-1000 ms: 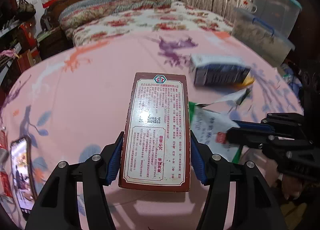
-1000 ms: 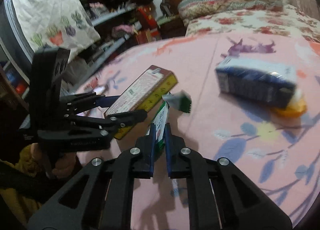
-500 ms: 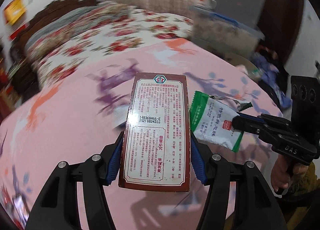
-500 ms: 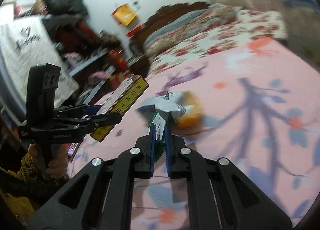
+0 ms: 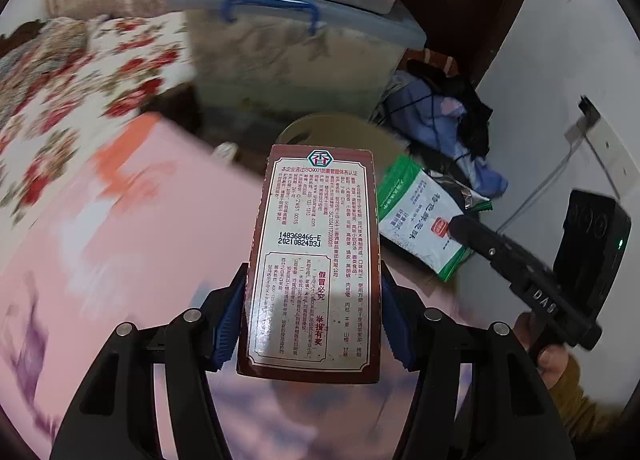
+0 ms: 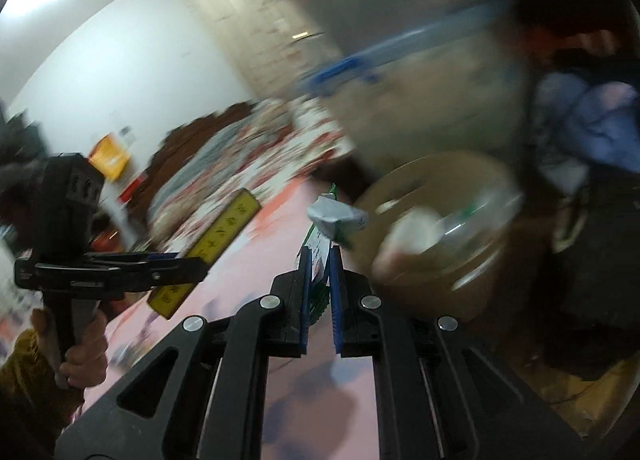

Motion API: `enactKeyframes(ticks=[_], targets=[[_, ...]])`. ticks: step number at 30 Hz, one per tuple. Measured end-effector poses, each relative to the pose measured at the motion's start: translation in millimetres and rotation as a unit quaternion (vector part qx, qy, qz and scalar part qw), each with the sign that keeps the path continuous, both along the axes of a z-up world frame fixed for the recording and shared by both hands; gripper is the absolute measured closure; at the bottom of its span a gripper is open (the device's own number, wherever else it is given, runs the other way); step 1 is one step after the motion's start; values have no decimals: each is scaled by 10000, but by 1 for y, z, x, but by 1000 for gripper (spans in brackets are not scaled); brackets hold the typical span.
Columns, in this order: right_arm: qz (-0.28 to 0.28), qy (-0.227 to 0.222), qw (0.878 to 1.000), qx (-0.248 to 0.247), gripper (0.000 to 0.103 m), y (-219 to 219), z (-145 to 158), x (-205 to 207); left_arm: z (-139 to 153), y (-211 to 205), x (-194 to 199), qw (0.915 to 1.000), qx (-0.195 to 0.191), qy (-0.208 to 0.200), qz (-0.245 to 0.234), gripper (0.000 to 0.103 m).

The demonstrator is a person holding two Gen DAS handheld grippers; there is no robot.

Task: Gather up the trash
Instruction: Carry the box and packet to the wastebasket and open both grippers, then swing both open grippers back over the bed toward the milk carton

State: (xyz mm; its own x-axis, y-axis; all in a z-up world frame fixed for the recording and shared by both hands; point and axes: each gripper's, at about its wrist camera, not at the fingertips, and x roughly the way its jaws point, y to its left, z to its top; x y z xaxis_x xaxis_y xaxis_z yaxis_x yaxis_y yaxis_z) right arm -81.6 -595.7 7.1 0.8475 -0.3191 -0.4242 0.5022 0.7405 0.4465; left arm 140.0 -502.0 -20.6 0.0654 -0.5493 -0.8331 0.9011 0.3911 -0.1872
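My left gripper (image 5: 312, 316) is shut on a dark red carton (image 5: 312, 260) with a white printed label, held in the air over the pink bed edge; its yellow side (image 6: 220, 240) shows in the right wrist view. My right gripper (image 6: 320, 292) is shut on a green and white sachet (image 6: 320, 256), also seen in the left wrist view (image 5: 420, 220) to the carton's right. A round brown bin (image 6: 432, 292) with trash inside stands just beyond the sachet; its rim (image 5: 344, 128) peeks above the carton.
The pink bedsheet (image 5: 120, 240) ends near the bin. Stacked clear storage boxes with a blue handle (image 5: 280, 40) stand behind the bin. A heap of blue and black clothes (image 5: 448, 116) lies to its right by a white wall (image 5: 560, 60).
Both grippers have swung right, off the bed toward the bin and storage boxes, each still holding its item. The blue carton on the bed has left view.
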Motion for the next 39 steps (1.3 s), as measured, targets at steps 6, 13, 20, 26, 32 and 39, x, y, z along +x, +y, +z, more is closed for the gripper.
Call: enactKeyframes(ticks=[6, 13, 20, 26, 32, 39], targets=[[-603, 558, 9966, -89, 92, -76, -8, 24, -27, -101, 28, 9998, 37, 192, 58, 46], [-611, 688, 9945, 505, 48, -126, -36, 58, -50, -146, 43, 9990, -87, 363, 265, 17], [-672, 309, 9973, 14, 28, -86, -12, 49, -30, -84, 28, 9971, -400, 165, 629, 17], [-547, 70, 9984, -81, 28, -14, -4, 25, -19, -4, -19, 9911, -243, -949, 906, 17], [-602, -88, 9981, 52, 27, 57, -13, -1, -21, 72, -47, 9834, -146, -1329, 1230, 17], [-638, -93, 9976, 245, 25, 121, -21, -14, -10, 161, -62, 9744, -260, -1392, 1745, 17]])
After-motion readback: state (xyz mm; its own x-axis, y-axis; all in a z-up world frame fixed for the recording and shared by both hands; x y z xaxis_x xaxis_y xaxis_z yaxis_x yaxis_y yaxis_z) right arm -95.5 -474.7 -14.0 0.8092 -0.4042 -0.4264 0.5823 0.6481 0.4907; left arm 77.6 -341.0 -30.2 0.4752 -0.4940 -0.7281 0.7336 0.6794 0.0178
